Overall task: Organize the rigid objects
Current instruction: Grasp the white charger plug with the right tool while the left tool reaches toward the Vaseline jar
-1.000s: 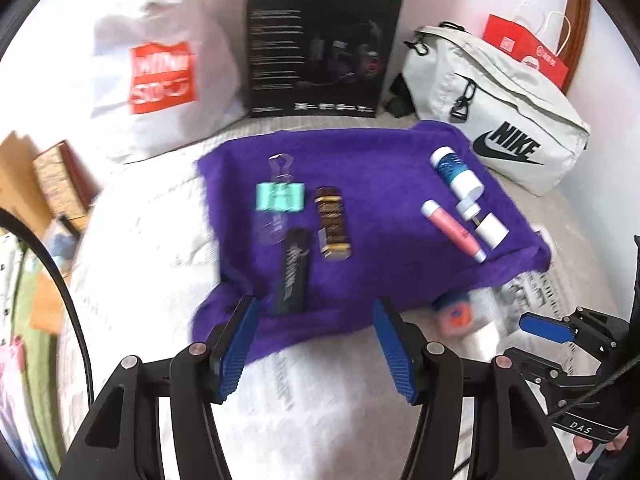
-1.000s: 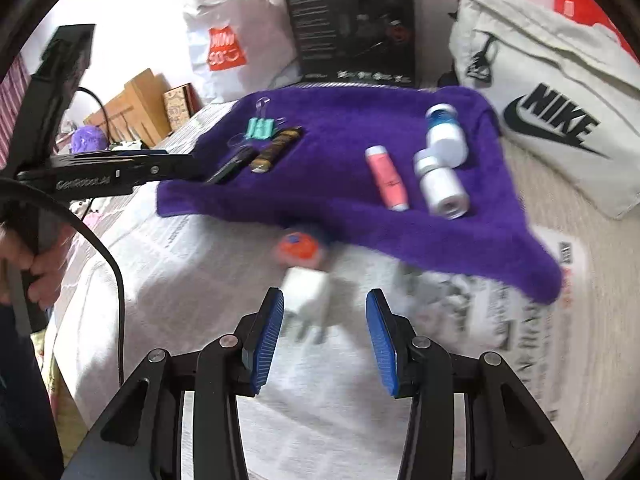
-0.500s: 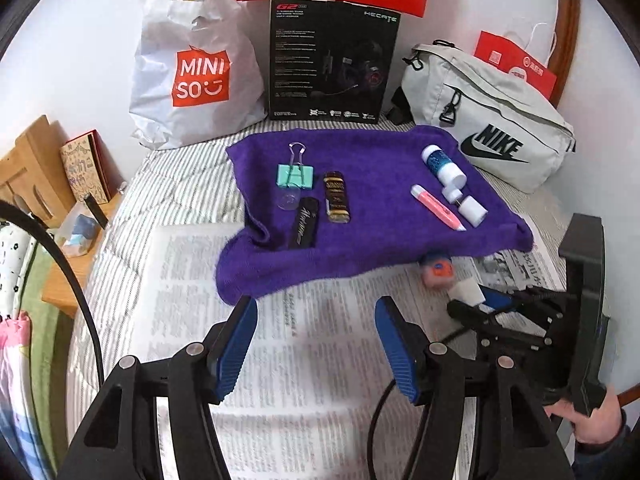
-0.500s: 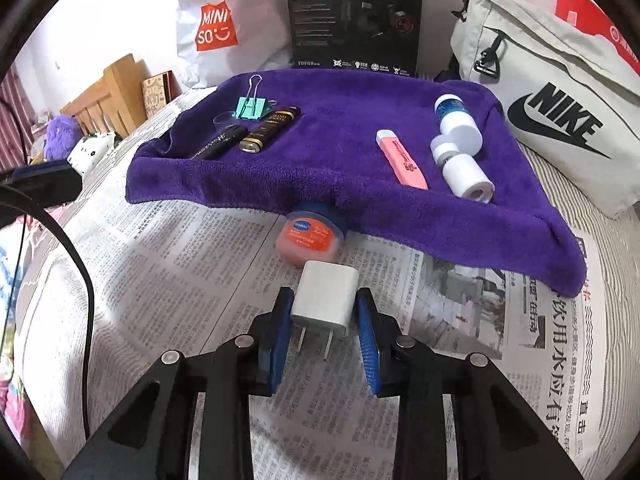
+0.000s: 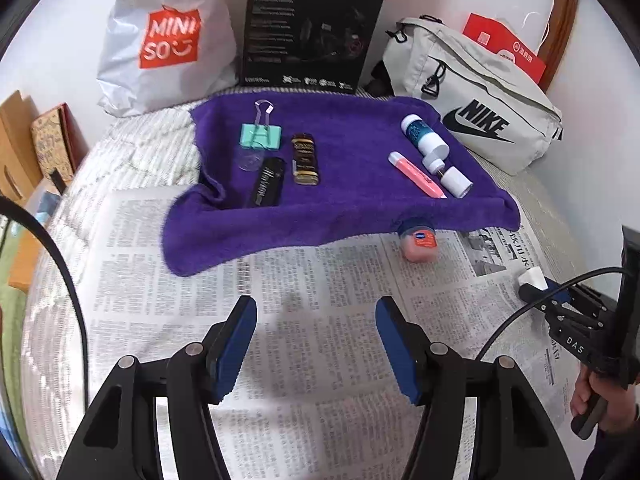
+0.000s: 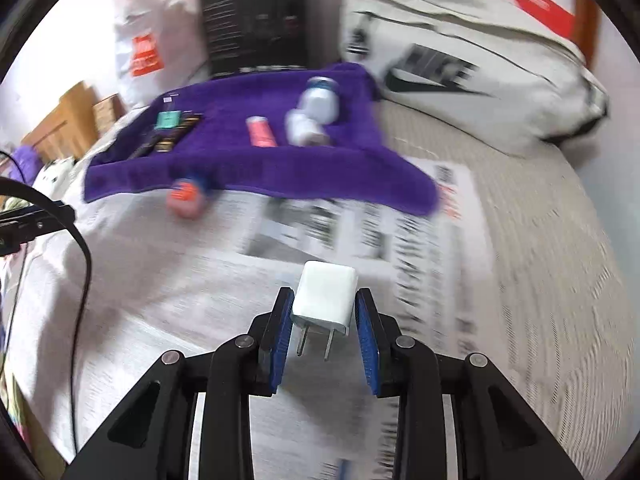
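Observation:
My right gripper (image 6: 324,300) is shut on a white charger plug (image 6: 325,300), prongs towards the camera, held just over the newspaper (image 6: 320,224). In the left wrist view the plug (image 5: 531,278) shows at the right gripper's (image 5: 538,286) tip, right of a small orange jar (image 5: 419,240) lying at the edge of the purple towel (image 5: 352,136). On the towel lie a green binder clip (image 5: 261,136), a brown tube (image 5: 306,155), a black tube (image 5: 269,182), a pink marker (image 5: 416,174) and a white bottle (image 5: 424,136). My left gripper (image 5: 316,336) is open over the newspaper, holding nothing.
A white shopping bag (image 5: 168,40), a black box (image 5: 312,36), a grey waist bag (image 5: 476,116) and a red paper bag (image 5: 504,48) line the wall behind the towel. Wooden furniture (image 5: 16,140) stands at the left. A person's hand (image 5: 596,400) holds the right gripper.
The right gripper closed on the plug beside the jar and has carried it rightward, away from the jar. The left gripper drew back from the towel.

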